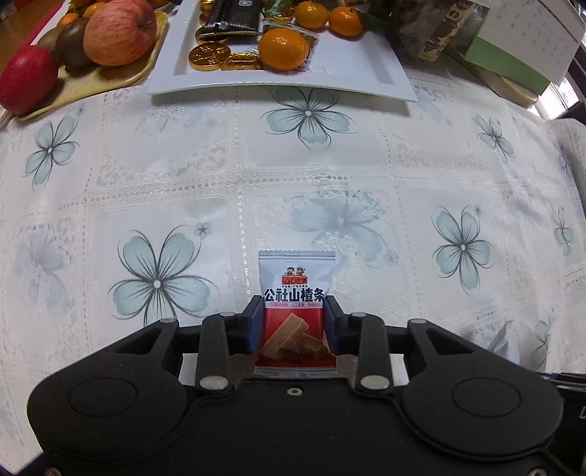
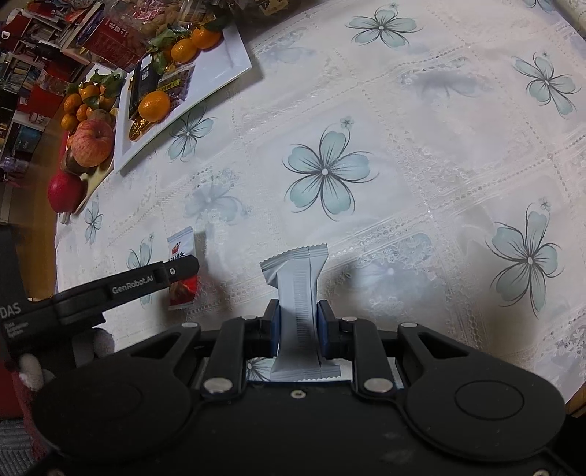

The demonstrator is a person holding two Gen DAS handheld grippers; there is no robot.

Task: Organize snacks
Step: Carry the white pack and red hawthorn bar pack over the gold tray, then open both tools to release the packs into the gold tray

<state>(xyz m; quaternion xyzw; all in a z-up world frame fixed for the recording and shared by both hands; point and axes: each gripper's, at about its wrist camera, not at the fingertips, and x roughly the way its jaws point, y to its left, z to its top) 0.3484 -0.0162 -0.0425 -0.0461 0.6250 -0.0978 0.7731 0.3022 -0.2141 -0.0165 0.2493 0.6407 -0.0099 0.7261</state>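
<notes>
My left gripper (image 1: 294,311) is shut on a white-and-red hawthorn snack packet (image 1: 295,289), held above the flowered tablecloth. My right gripper (image 2: 297,318) is shut on a second snack packet (image 2: 298,293), seen from its grey back seam side. The left gripper (image 2: 183,269) and its packet (image 2: 181,267) also show in the right wrist view, to the left. A white rectangular plate (image 1: 351,78) at the far side holds mandarins (image 1: 284,49), gold foil coins (image 1: 208,56) and a dark snack bar (image 1: 234,16).
A yellow tray (image 1: 110,78) with apples (image 1: 119,31) and kiwis stands left of the white plate. Snack bags and a green-and-white box (image 1: 512,58) sit at the back right. The plate also shows in the right wrist view (image 2: 223,69). The tablecloth (image 1: 329,164) lies between.
</notes>
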